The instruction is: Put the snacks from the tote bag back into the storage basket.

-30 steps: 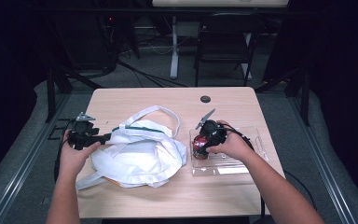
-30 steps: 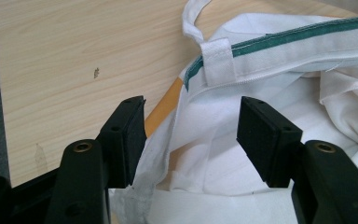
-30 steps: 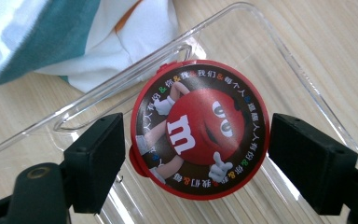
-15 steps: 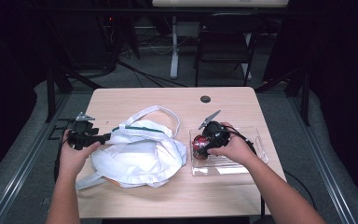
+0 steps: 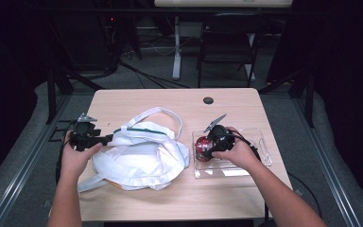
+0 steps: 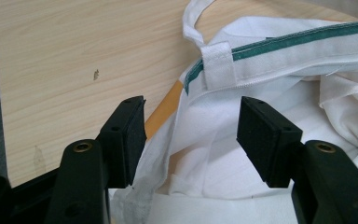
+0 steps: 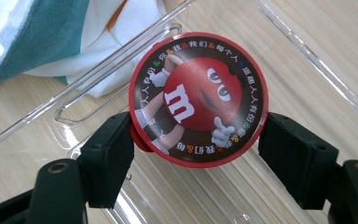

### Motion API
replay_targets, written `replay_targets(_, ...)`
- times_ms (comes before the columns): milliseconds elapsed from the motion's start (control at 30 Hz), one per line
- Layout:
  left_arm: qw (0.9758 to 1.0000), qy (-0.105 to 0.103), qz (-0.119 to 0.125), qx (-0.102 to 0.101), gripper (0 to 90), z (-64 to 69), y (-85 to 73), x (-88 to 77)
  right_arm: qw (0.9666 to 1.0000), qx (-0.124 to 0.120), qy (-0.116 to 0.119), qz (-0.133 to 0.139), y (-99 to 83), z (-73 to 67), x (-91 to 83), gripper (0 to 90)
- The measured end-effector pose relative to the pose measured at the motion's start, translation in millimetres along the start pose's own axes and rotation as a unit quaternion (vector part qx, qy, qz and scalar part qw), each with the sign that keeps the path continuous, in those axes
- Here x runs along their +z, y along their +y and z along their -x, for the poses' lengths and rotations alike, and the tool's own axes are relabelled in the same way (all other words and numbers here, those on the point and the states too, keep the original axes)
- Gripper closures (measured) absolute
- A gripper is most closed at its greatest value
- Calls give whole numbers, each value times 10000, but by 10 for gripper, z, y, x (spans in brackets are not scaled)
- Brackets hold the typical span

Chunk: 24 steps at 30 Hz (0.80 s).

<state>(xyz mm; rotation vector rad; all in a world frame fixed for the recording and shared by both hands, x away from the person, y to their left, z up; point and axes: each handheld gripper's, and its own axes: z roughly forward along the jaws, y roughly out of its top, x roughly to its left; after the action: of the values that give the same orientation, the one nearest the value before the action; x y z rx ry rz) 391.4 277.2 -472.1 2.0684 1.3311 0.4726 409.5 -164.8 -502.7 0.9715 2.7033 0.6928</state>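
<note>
A round red candy tin (image 7: 198, 98) with a cartoon lid stands in a clear plastic tray (image 7: 307, 60) at the table's right. My right gripper (image 7: 196, 140) reaches down over the tin (image 5: 202, 146). Its jaws have just been closing with the tin between them, and both pads now touch its sides. A white cloth bag (image 5: 142, 156) with a green-trimmed rim lies at the middle left. My left gripper (image 6: 191, 135) is open at the bag's left edge (image 5: 108, 138), and loose white cloth (image 6: 205, 154) lies between its spread pads.
The tray (image 5: 246, 165) sits near the table's right edge. A black round grommet (image 5: 208, 100) is set into the far side of the tabletop. A dark chair (image 5: 227, 47) and cables stand beyond the table. Bare wood shows along the front edge (image 5: 184, 203).
The right hand has shifted very slightly over the tray. The left hand and the bag lie as before.
</note>
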Motion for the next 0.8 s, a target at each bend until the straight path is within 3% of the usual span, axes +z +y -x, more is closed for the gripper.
replay_targets(800,10000,29,17,-8,420,-3,-19,-7,9999,-109,116,16,31,108,41,269)
